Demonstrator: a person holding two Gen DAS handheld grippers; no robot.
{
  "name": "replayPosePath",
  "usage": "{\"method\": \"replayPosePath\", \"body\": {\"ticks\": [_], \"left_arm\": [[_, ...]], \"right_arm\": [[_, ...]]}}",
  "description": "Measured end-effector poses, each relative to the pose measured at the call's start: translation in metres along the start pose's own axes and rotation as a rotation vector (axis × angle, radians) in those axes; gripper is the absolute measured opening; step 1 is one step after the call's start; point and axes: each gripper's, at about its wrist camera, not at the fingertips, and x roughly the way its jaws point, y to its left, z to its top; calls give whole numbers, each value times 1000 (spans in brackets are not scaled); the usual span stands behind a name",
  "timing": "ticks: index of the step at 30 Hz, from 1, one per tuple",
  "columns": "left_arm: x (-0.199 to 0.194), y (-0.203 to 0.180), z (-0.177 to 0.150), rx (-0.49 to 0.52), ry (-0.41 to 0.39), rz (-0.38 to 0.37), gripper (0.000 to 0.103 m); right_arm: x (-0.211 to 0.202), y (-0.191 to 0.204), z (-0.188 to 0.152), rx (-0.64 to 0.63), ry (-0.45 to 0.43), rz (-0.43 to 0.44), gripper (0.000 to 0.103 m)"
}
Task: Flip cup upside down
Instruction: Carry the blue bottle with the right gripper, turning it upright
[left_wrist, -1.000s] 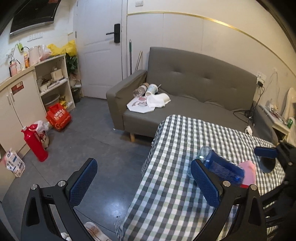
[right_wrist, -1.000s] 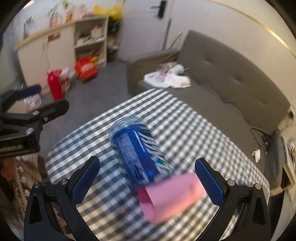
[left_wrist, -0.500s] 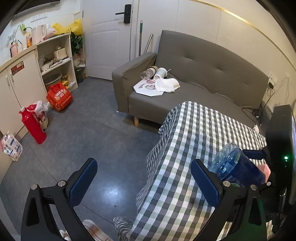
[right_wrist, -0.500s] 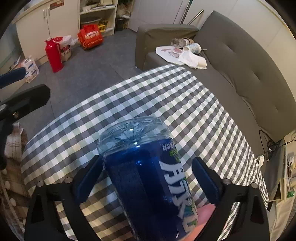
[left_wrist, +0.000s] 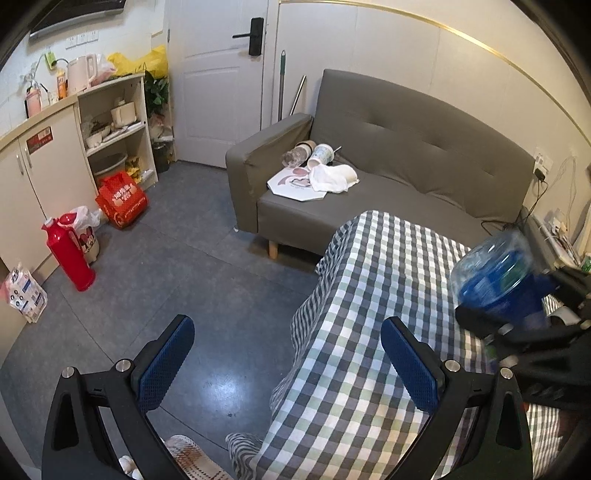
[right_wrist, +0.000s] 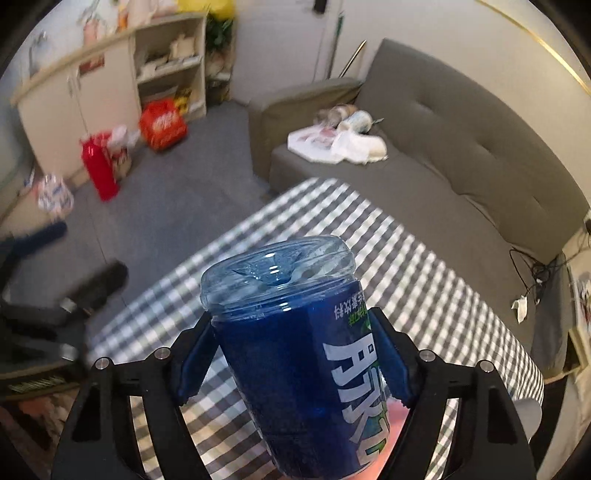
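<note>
The cup (right_wrist: 295, 354) is a clear blue plastic one with a blue label. It is held above the checked tablecloth (right_wrist: 424, 295) with its closed clear base pointing away from the camera. My right gripper (right_wrist: 291, 354) is shut on its body, one blue pad on each side. Seen from the left wrist, the cup (left_wrist: 498, 280) hangs at the far right, blurred, in the right gripper's black frame. My left gripper (left_wrist: 284, 362) stands open over the table's left edge and the floor, with nothing between its fingers. Something pink (right_wrist: 399, 417) shows under the cup.
A grey sofa (left_wrist: 388, 155) with cups, papers and a cloth stands beyond the table (left_wrist: 369, 332). A red thermos (left_wrist: 68, 254), a red bag (left_wrist: 122, 199) and a cabinet (left_wrist: 44, 158) line the left wall. Cables and a socket strip lie at the table's far right.
My right gripper has shut on the cup and lifted it off the table, turning its base up and forward. The left gripper has drawn back towards the table's left edge.
</note>
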Motion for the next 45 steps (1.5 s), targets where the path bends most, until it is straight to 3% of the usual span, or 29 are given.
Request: {"method": "replayPosePath", "body": {"ticks": [6, 13, 20, 26, 37, 45], "left_arm": [[-21, -16, -4, 43, -49, -3, 103], [-57, -50, -17, 117, -102, -59, 103], [-81, -81, -37, 137, -62, -178, 103], [-91, -106, -55, 203, -47, -187, 103], [-72, -128, -81, 311, 5, -152, 103], [-57, -130, -74, 294, 29, -165, 103]], "right_arm": [[-58, -12, -10, 86, -89, -10, 77], [-119, -47, -66, 305, -107, -79, 77], [-123, -84, -150, 556, -24, -151, 77], [-104, -99, -197, 682, 40, -142, 77], [-65, -111, -188, 734, 62, -126, 77], [-52, -118, -182, 732, 66, -122, 77]]}}
